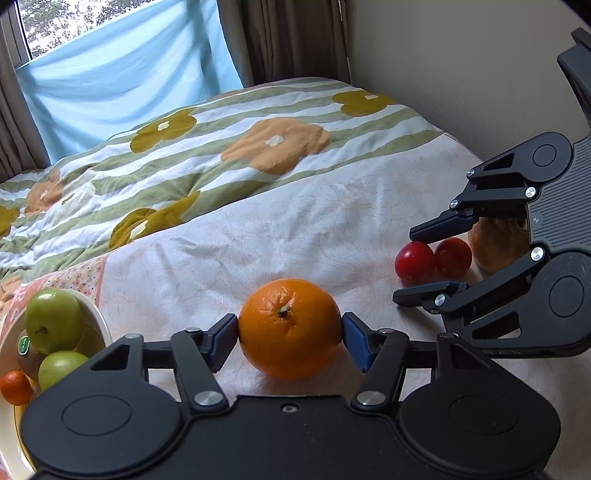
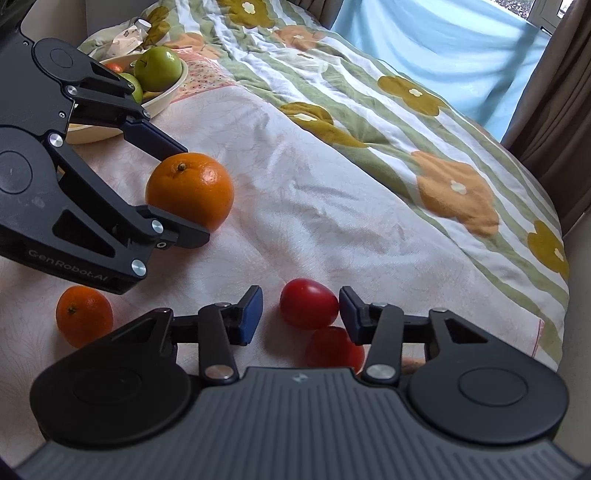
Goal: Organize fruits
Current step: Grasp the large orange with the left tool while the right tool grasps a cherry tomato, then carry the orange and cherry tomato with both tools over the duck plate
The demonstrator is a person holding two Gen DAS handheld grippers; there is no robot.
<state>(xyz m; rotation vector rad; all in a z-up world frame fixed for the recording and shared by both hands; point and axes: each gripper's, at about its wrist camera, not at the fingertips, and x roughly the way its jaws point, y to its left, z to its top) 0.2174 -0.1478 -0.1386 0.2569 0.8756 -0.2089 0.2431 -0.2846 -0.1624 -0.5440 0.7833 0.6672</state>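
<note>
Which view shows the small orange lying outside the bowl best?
The right wrist view: the small orange lies whole and unobstructed on the sheet, below the left gripper. The left wrist view does not show it; its only small orange sits by the bowl.

Bed's got a pale pinkish sheet (image 1: 295, 229) with a rumpled green-striped quilt (image 1: 207, 147) covered in big orange and mustard flowers. Behind it a light blue cloth (image 1: 122, 77) hangs over the window (image 1: 55, 22), brown curtains (image 1: 295, 37) alongside.
</note>
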